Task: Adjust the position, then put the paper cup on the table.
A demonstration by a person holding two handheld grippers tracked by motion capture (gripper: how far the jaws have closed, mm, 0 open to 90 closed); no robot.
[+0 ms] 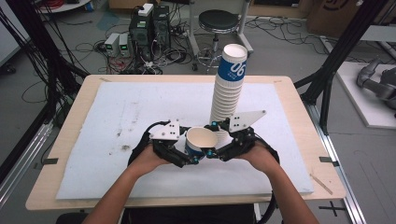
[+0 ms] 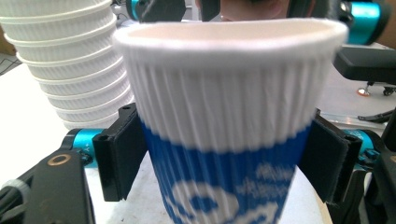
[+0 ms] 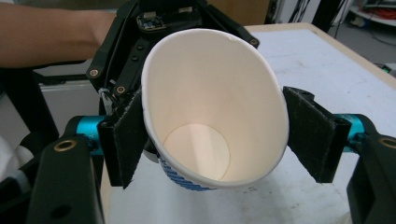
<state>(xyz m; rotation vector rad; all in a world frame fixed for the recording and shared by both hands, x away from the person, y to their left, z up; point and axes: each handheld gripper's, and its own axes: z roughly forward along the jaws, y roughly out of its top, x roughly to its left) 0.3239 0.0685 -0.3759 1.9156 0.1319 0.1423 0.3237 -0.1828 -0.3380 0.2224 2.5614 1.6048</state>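
A single paper cup [image 1: 201, 136], white ribbed top with a blue printed band, hangs tilted over the middle of the white mat. My left gripper [image 1: 189, 148] comes in from the left; in the left gripper view its pads [image 2: 122, 154] press on the blue band of the cup [image 2: 224, 93]. My right gripper [image 1: 211, 138] comes in from the right; in the right gripper view its pads [image 3: 312, 135] squeeze the rim of the cup [image 3: 210, 93] into an oval. A tall leaning stack of matching cups [image 1: 228, 93] stands just behind, and its lower rims [image 2: 65, 60] appear beside the held cup.
The white mat [image 1: 116, 121] covers most of the wooden table [image 1: 70, 140]. Black frame posts [image 1: 345, 46] stand at the right. Computers [image 1: 144, 28] and a stool [image 1: 217, 23] sit on the floor beyond. A forearm [image 3: 46, 32] reaches in behind the cup.
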